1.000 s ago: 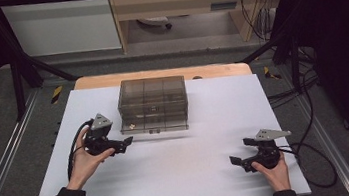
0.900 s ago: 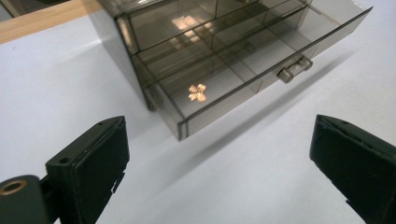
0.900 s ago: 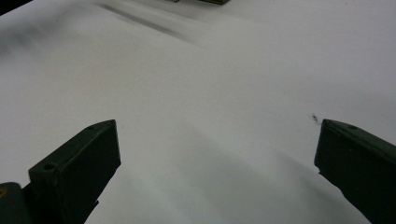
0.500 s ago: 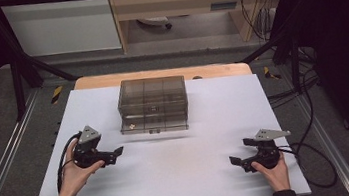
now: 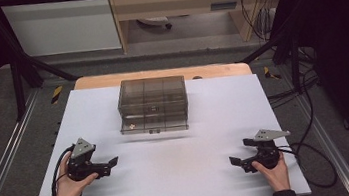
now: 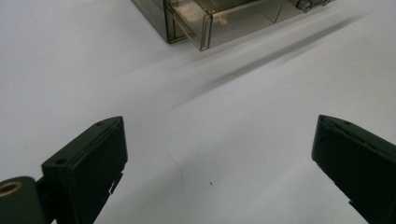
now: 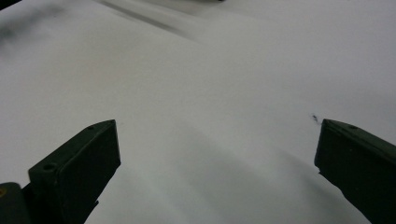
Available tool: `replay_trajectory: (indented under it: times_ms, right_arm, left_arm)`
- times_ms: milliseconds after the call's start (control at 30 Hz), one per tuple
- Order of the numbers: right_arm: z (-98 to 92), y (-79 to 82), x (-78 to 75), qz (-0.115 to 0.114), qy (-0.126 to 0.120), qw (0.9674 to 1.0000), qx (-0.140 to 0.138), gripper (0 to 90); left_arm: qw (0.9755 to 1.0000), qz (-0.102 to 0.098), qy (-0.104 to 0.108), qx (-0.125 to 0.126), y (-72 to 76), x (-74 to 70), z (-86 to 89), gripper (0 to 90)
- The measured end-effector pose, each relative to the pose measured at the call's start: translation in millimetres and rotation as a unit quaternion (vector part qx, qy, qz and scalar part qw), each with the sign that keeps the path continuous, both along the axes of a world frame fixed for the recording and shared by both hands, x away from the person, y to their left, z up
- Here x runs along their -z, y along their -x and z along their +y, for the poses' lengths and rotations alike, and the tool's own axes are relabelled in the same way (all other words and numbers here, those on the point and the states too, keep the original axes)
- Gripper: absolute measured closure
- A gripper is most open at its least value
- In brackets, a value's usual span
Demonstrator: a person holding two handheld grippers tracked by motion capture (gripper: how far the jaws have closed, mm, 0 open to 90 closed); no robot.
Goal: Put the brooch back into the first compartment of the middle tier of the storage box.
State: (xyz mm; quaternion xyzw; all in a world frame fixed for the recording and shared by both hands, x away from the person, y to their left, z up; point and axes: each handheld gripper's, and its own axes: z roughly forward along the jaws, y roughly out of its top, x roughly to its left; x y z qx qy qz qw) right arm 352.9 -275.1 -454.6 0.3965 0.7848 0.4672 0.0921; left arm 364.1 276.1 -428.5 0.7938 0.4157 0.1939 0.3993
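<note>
A smoky clear plastic drawer box stands at the back middle of the white table; its lower drawer is slightly out, with a small item inside. My left gripper rests low at the front left, open and holding nothing, pointing right; the box corner lies ahead of it. At the front right my right gripper sits on the table, open with nothing between its jaws, pointing left.
A wooden table edge shows behind the white sheet. Black cables trail off the right side. Metal rails run along both sides on the floor, with cabinets beyond.
My left gripper has pulled back from beside the box toward the front left edge of the table. The right gripper has stayed put.
</note>
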Motion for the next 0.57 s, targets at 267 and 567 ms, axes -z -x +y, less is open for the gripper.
replay_trajectory:
  times_ms: [267,567]
  right_arm:
    - [0.2,-0.4,0.2,0.001,-0.001,1.0,-0.001,0.5]
    - [0.2,-0.2,0.1,0.003,-0.001,1.0,0.0,0.5]
  left_arm:
    - [1.0,0.004,0.0,-0.002,6.6,11.1,6.2,3.1]
    - [1.0,0.0,0.001,-0.002,7.2,12.7,8.7,3.1]
